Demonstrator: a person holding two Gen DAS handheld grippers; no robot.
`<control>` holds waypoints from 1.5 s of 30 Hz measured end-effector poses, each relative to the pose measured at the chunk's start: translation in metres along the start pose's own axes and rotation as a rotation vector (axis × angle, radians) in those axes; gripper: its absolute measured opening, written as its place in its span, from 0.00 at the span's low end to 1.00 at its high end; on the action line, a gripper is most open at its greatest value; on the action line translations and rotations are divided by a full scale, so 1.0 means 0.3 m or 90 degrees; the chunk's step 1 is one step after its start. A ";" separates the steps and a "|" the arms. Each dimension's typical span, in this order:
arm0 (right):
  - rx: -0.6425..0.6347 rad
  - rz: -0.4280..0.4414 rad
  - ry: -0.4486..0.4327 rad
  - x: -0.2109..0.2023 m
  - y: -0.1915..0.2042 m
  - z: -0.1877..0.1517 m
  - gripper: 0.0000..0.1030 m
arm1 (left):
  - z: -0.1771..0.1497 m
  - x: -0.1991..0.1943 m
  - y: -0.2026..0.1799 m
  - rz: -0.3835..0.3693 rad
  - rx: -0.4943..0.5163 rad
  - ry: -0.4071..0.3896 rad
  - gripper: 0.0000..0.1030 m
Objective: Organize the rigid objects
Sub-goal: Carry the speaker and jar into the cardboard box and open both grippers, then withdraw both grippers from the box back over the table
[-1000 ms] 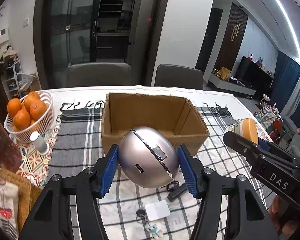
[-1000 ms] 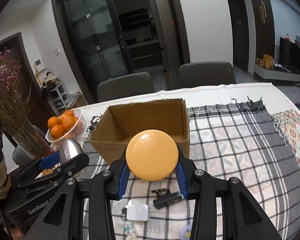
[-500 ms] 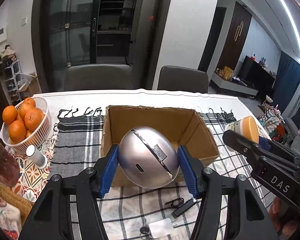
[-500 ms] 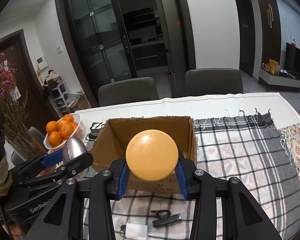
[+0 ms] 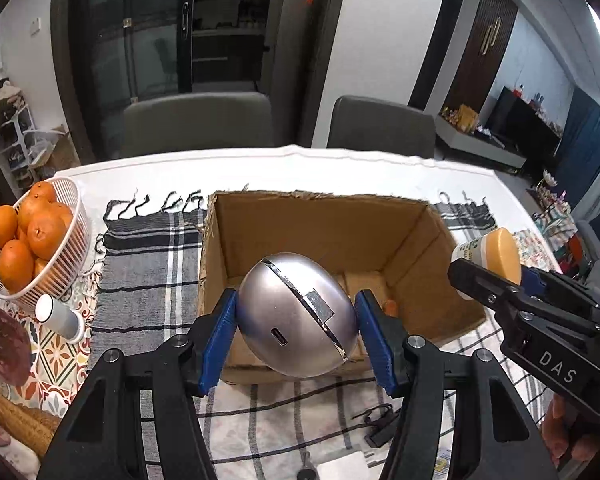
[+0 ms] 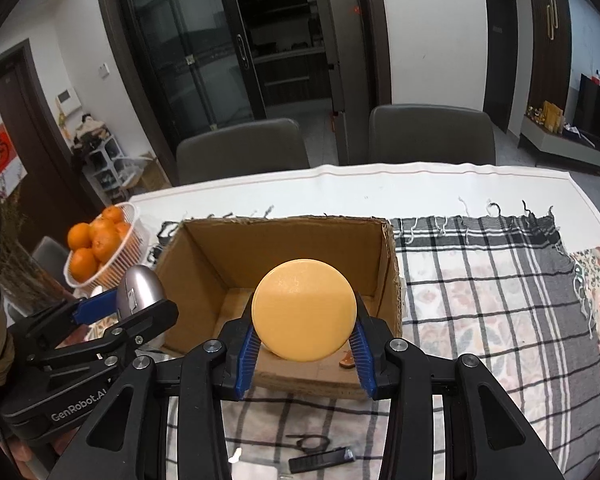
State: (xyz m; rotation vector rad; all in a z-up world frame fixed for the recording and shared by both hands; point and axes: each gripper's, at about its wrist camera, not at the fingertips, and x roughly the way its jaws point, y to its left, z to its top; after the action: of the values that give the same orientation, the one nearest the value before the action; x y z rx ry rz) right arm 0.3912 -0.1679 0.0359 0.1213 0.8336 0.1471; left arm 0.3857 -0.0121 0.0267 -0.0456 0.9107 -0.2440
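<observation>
My left gripper [image 5: 296,316] is shut on a silver egg-shaped case [image 5: 298,314], held over the near wall of an open cardboard box [image 5: 324,216]. My right gripper [image 6: 304,330] is shut on a jar with a round orange lid [image 6: 304,310], also above the box's near edge. From the left wrist view the jar [image 5: 490,254] and the right gripper show at the right. In the right wrist view the silver case [image 6: 138,290] and the left gripper appear at the left. A small brown item [image 6: 346,360] lies on the box floor.
A white basket of oranges [image 5: 74,216] stands left of the box on the checked cloth [image 6: 480,280]. A white cylinder [image 5: 58,314] lies near it. A black key fob [image 6: 322,458] and ring lie in front of the box. Two grey chairs [image 6: 432,136] stand behind the table.
Both grippers moved forward toward the box with their loads and tilted down a little. The box looms larger, and the items on the cloth slid toward the bottom of view.
</observation>
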 end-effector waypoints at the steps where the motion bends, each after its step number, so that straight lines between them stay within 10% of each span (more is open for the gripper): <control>1: -0.002 -0.004 0.006 0.012 0.001 0.001 0.40 | 0.003 0.015 0.000 0.003 0.003 0.007 0.57; 21: -0.003 -0.008 0.133 0.213 -0.044 -0.003 0.41 | 0.019 0.168 0.014 0.047 0.019 0.088 0.57; 45: 0.010 -0.041 0.016 -0.082 -0.047 -0.095 0.43 | -0.135 -0.122 -0.070 0.074 0.037 -0.034 0.60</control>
State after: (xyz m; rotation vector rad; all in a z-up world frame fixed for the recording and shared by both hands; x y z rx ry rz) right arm 0.3548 -0.1847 0.0325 0.1072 0.8622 0.0810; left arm 0.3283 -0.0216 0.0332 0.0540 0.8494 -0.1598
